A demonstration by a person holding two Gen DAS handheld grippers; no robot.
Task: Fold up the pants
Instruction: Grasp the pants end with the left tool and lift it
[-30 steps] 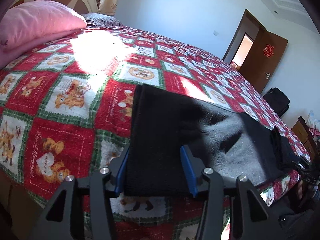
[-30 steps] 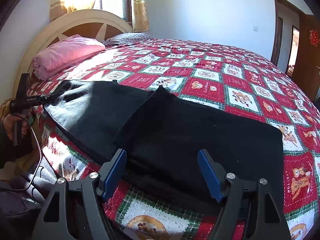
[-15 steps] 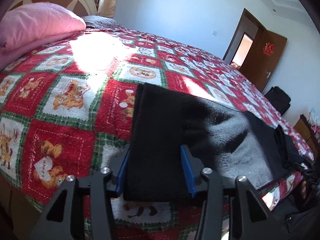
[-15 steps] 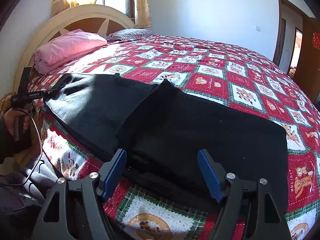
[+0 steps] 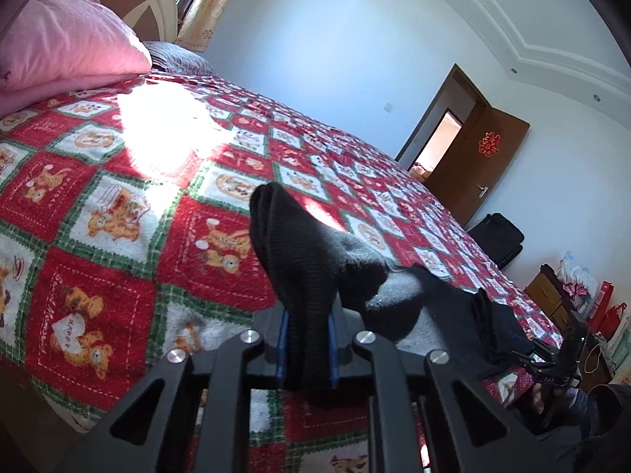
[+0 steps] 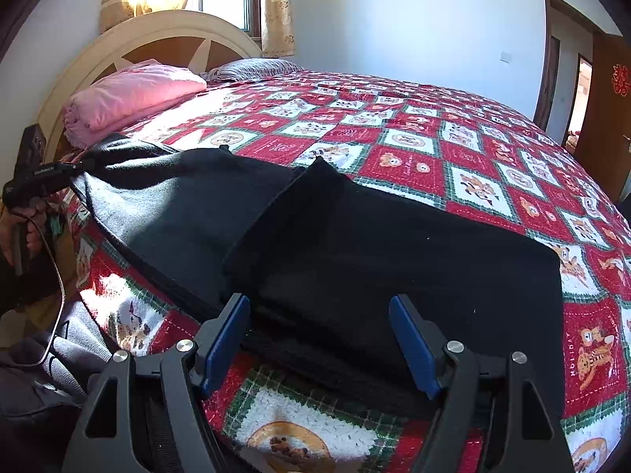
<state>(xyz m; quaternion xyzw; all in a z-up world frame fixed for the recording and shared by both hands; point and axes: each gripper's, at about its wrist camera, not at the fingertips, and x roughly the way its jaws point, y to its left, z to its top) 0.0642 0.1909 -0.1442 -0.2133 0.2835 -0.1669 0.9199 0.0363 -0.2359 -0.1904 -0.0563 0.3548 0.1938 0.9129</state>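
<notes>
Black pants [image 6: 355, 236] lie across the near edge of the red patchwork quilt [image 6: 453, 149]. In the left wrist view one ribbed end of the pants [image 5: 299, 260] is bunched and raised off the quilt. My left gripper [image 5: 305, 339] is closing its jaws on it, and the blue pads pinch the fabric. In the right wrist view my right gripper [image 6: 319, 339] stands open low over the other, folded end at the bed's edge. That cloth lies between the blue fingers [image 6: 226, 335], which do not press on it.
A pink pillow [image 6: 134, 94] and a striped one [image 6: 252, 67] lie by the cream headboard [image 6: 165, 31]. A brown door [image 5: 477, 165] stands ajar at the far wall, with a black bag [image 5: 497, 236] on the floor beside it. A person's hand [image 6: 27, 220] holds the left gripper's handle.
The left gripper's jaws have shut on the pants' end and lifted it, so the cloth now stands bunched up. The right gripper has kept still and open.
</notes>
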